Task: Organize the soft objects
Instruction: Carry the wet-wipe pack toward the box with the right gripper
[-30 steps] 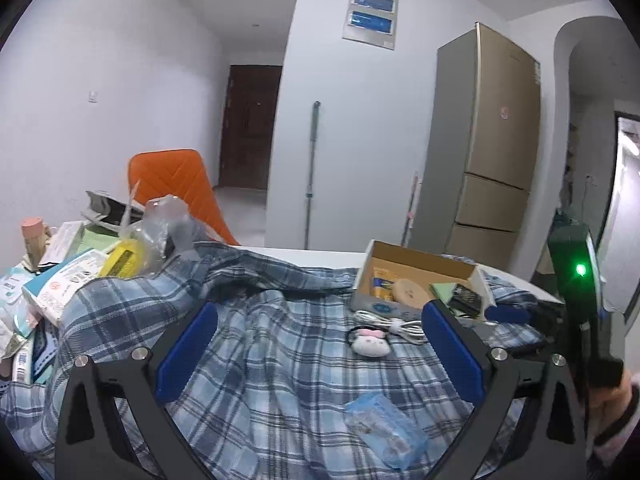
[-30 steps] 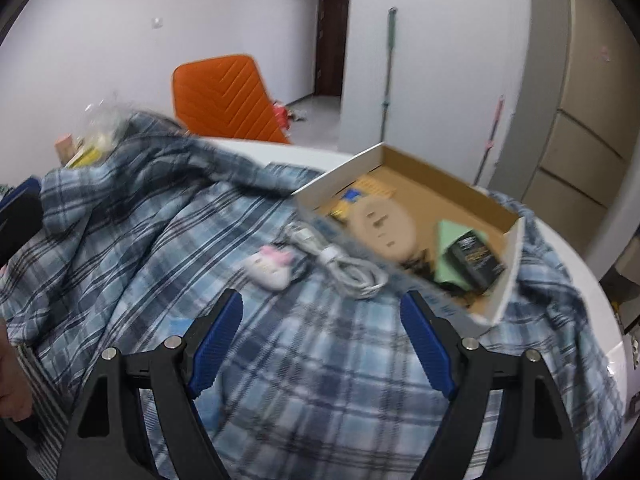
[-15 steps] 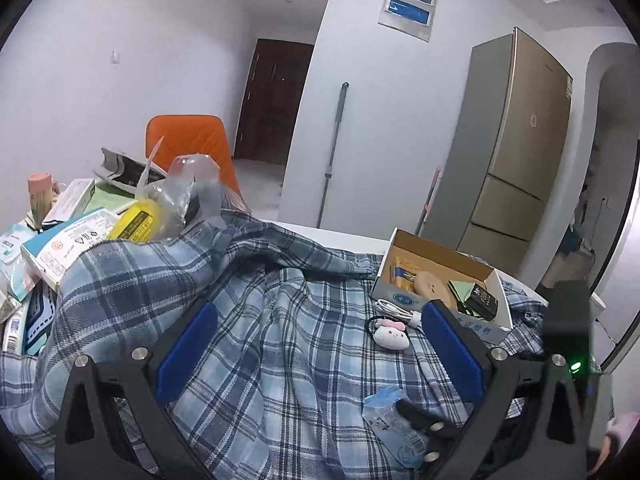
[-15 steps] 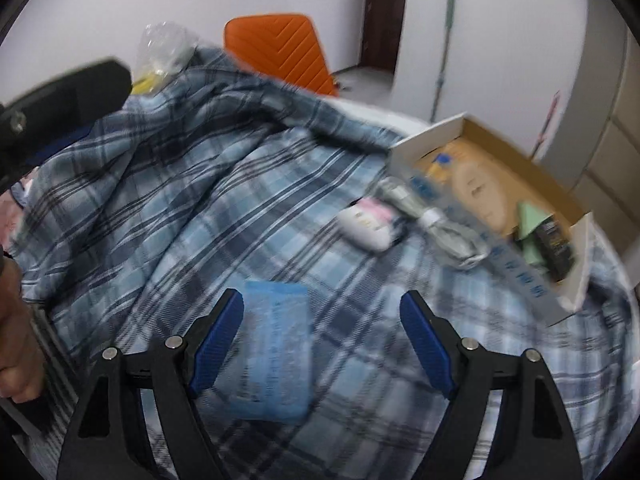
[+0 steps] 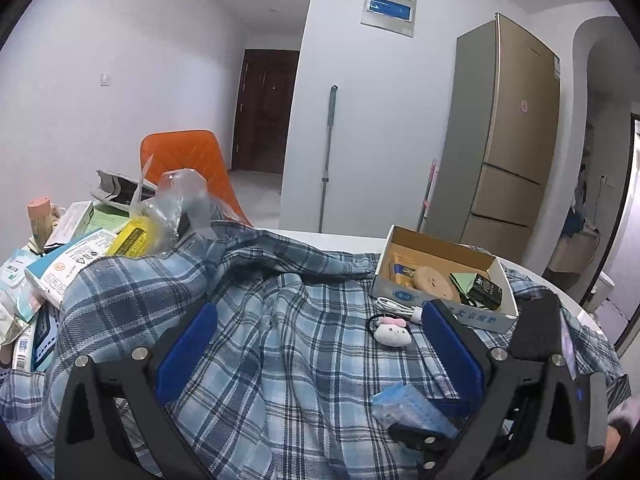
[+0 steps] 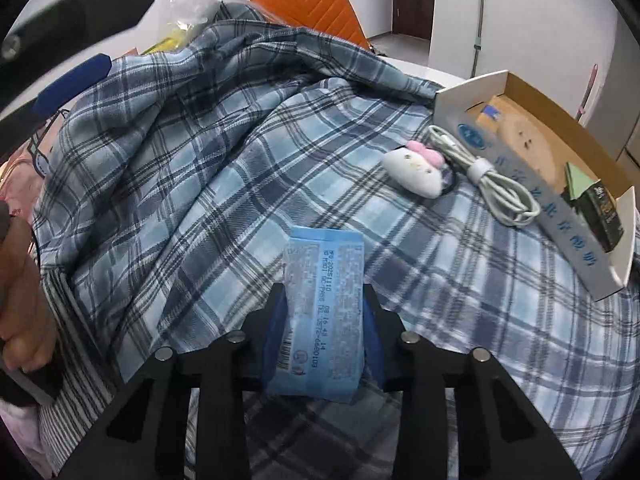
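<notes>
A blue plaid shirt (image 5: 280, 352) (image 6: 208, 152) lies spread over the table. My right gripper (image 6: 324, 316) is shut on a light blue soft packet (image 6: 324, 308) that lies on the shirt; the packet also shows in the left wrist view (image 5: 412, 404). My left gripper (image 5: 316, 344) is open and empty above the shirt. A small white plush cat toy with a pink bow (image 6: 416, 168) (image 5: 394, 330) lies on the shirt beyond the packet, beside a coiled white cable (image 6: 492, 180).
An open cardboard box (image 5: 444, 276) (image 6: 560, 152) with small items sits at the right on the shirt. A heap of packets, boxes and a plastic bag (image 5: 80, 240) is at the left. An orange chair (image 5: 188, 164) stands behind the table.
My right gripper has moved down onto the blue packet and closed on it. The left gripper has shifted slightly and stays open.
</notes>
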A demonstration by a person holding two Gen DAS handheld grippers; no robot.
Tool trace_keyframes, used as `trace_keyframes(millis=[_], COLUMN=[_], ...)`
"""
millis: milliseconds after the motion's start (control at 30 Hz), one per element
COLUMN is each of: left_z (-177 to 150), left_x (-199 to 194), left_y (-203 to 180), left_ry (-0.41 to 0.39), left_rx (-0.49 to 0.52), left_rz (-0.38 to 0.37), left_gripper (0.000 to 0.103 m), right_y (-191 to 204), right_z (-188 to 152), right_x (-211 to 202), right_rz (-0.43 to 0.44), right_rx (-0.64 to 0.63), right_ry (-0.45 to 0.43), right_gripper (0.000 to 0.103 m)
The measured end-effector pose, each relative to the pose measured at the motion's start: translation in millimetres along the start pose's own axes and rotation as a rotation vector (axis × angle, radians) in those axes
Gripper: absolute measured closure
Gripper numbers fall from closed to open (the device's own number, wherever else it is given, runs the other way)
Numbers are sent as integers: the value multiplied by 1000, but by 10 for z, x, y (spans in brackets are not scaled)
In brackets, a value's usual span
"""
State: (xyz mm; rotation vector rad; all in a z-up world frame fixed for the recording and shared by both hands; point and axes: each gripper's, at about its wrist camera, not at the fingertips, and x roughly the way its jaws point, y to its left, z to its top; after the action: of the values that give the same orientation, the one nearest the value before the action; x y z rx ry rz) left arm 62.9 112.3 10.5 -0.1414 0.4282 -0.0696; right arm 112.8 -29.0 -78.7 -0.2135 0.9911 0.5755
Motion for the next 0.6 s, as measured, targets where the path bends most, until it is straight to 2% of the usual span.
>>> trace_keyframes(millis=[167, 400, 533, 600], left_z=[-3, -27, 42, 86], left_x=[5, 3, 52, 80], left_y=[-28, -111, -169, -221], left_ry=[-7, -10, 49, 52], left_rx=[15, 55, 30, 48], left_rz=[6, 11, -64, -54], left_gripper=[0, 0, 0, 0], right_y=[-233, -775, -1016, -1122], right_z=[1, 8, -25, -44], right_x=[-246, -566, -642, -656], right_rz=[-46, -125, -175, -193], right_rx=[16, 96, 106, 118], right_ry=[-47, -109, -123, -120], right_gripper=[68, 68, 68, 68])
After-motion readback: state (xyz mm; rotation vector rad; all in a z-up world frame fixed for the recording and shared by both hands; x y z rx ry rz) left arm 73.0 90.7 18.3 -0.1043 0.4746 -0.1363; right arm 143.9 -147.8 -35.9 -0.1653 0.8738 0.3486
